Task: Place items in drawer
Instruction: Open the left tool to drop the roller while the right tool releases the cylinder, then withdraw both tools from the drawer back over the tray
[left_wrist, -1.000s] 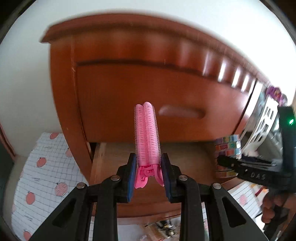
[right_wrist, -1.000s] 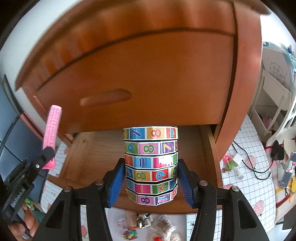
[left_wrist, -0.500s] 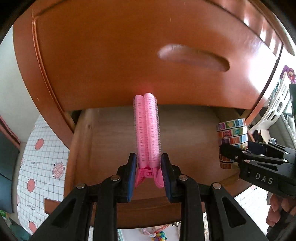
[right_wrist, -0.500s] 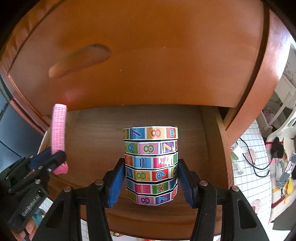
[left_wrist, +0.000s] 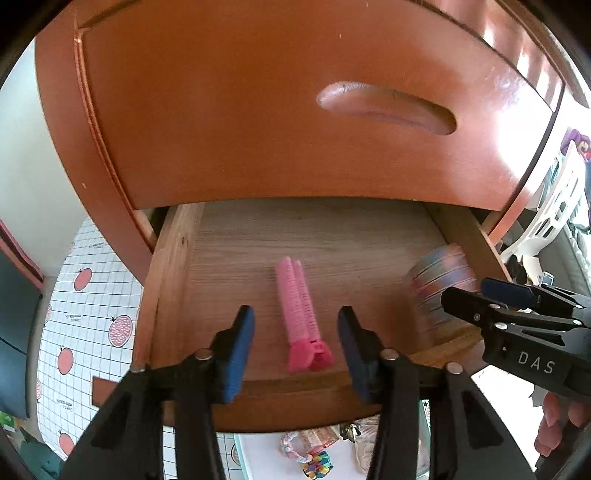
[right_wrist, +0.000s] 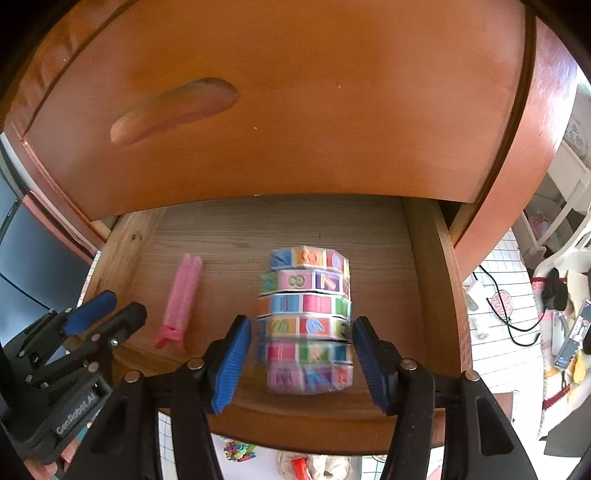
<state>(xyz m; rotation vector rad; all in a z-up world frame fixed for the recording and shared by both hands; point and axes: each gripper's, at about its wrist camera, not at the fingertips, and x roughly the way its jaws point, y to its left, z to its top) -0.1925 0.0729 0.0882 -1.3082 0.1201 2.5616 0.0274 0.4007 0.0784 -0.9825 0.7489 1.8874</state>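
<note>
Left wrist view shows the left gripper (left_wrist: 295, 336) low in the middle of the frame, its blue pads spread wide and holding nothing, while the pink hair roller clip (left_wrist: 300, 317) lies flat on the floor of the open wooden drawer (left_wrist: 173, 266) between them. Right wrist view shows that clip at lower left, and the right gripper (right_wrist: 301, 360) at lower middle, wide open too. Its pads stand apart from the blurry number puzzle cylinder (right_wrist: 306, 317) inside the drawer.

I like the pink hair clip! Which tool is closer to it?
Left. The left tool hangs open around the pink hair clip; the right tool is off to the side, open around the number puzzle.
</note>
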